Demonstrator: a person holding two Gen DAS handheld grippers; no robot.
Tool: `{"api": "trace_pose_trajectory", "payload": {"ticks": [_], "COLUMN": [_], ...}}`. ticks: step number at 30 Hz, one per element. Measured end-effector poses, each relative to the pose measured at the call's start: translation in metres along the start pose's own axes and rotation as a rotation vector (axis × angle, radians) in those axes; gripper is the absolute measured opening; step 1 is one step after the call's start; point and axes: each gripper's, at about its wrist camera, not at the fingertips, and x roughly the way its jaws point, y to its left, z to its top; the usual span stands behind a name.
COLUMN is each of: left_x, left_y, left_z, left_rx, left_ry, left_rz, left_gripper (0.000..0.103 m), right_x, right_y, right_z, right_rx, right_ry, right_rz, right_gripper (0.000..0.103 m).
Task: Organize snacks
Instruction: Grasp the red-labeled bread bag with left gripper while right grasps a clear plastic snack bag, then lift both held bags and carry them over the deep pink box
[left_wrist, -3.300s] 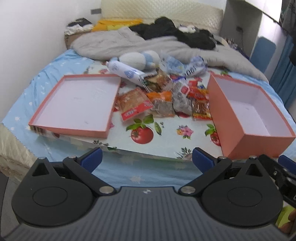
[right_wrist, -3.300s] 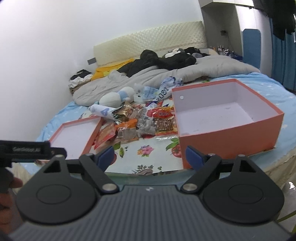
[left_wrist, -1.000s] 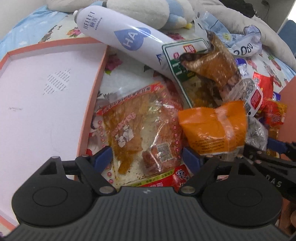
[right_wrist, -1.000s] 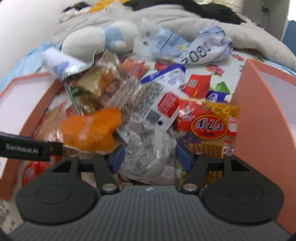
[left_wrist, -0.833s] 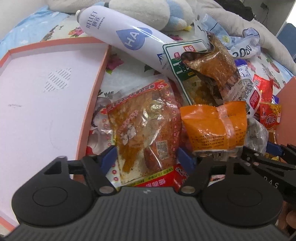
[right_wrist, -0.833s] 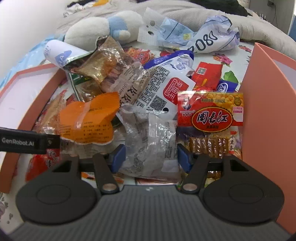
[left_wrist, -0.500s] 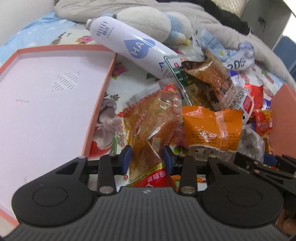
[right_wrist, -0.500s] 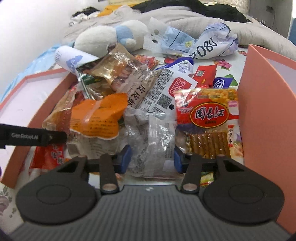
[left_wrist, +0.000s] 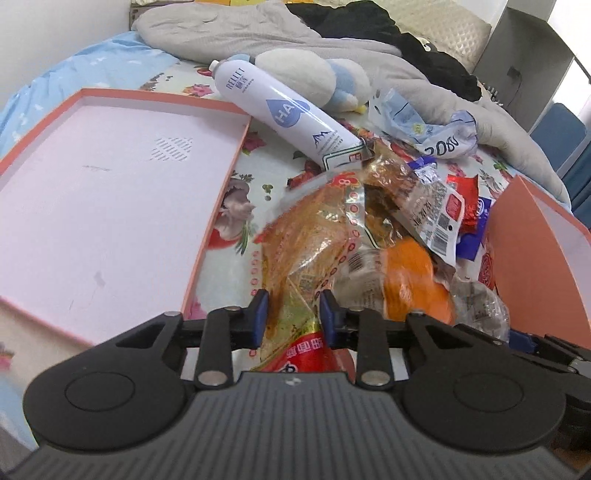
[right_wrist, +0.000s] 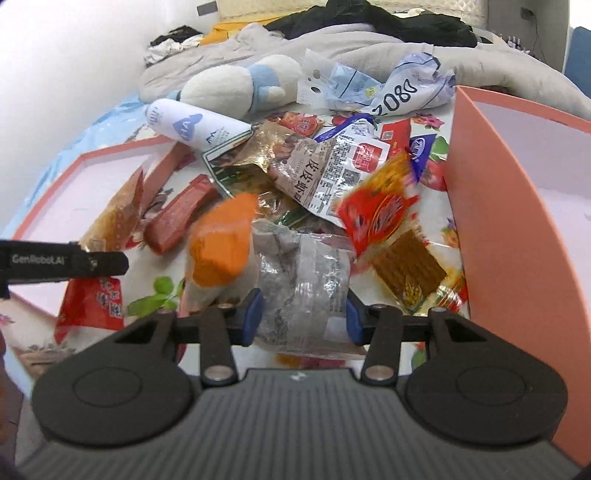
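A heap of snack packets lies on a flowered cloth between two salmon boxes. My left gripper (left_wrist: 292, 299) is closing its jaws, and the blue pads press the sides of a crinkled brown-and-red snack packet (left_wrist: 310, 240), which is raised off the cloth. My right gripper (right_wrist: 303, 299) is shut on a clear silvery packet (right_wrist: 303, 266), also lifted. An orange packet (right_wrist: 221, 243) leans against that packet on the left. On its right a red-and-yellow packet (right_wrist: 380, 214) is blurred. The left gripper's side shows as a black bar (right_wrist: 62, 260) in the right wrist view.
A deep salmon box (right_wrist: 517, 206) stands at the right, its shallow lid (left_wrist: 103, 206) at the left. A white spray bottle (left_wrist: 280, 110), a plush toy (left_wrist: 317, 77) and crumpled bags lie behind the heap. Grey bedding and dark clothes fill the back.
Both grippers went from open around their packets to shut on them, then drew back and up. The brown packet crumpled between the left pads. The orange and red-yellow packets shifted.
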Motion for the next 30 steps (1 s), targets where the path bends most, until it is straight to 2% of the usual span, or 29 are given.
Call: {"api": "trace_pose_trajectory", "payload": {"ticks": [3,5,7,17,30], "left_x": [-0.015,-0.024,-0.032,-0.065,-0.108], "left_y": [-0.008,-0.015,-0.019,-0.039,-0.077], "left_z": [-0.008,-0.014,-0.02,-0.041,-0.015], "left_rx": [-0.004,0.011,0.019,0.012,0.07], "left_ry": [-0.016,-0.023,-0.024,-0.018,-0.08], "left_rz": [-0.011,-0.024,-0.031,-0.075,-0.157], "left_gripper": [0.029,0.027,0.025,0.025,0.024], "right_x": [-0.014,-0.021,-0.028,-0.075,-0.126], "right_y": [-0.001,-0.003,-0.004,-0.007,-0.02], "right_z": [-0.006,-0.009,-0.013,-0.03,-0.01], "right_rx": [0.022,0.055,0.088,0.091,0.106], "right_ry": [-0.018,-0.014,-0.019,-0.06,-0.177], "right_rz": [0.012,0.025,0.049,0.042,-0.012], "right_gripper": [0.045,0.03,0.03,0.029,0.029]}}
